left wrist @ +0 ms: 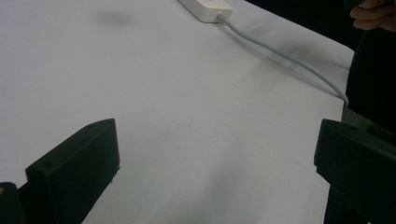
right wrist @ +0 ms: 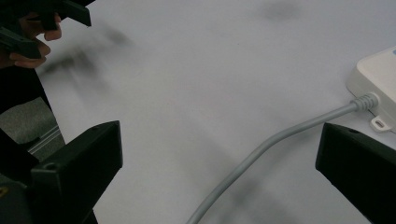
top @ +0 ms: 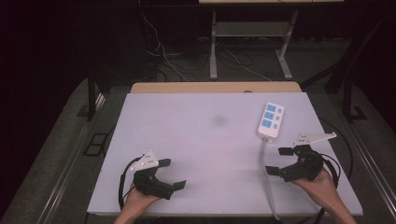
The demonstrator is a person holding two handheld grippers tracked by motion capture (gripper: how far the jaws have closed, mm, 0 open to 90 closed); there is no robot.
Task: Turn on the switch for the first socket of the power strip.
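Your right claw (top: pixel 279 161) is hovering wide open just beside the power strip's cable (top: pixel 264 158) — the power strip (top: pixel 271 120) is lying beyond it. Your left claw (top: pixel 173 174) is gaping too, well apart on the counter (top: pixel 196 135).

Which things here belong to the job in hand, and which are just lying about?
In the job: power strip, its cable, open right gripper, open left gripper.
Lying about: dark smudge on the table; floor cables; white stand.
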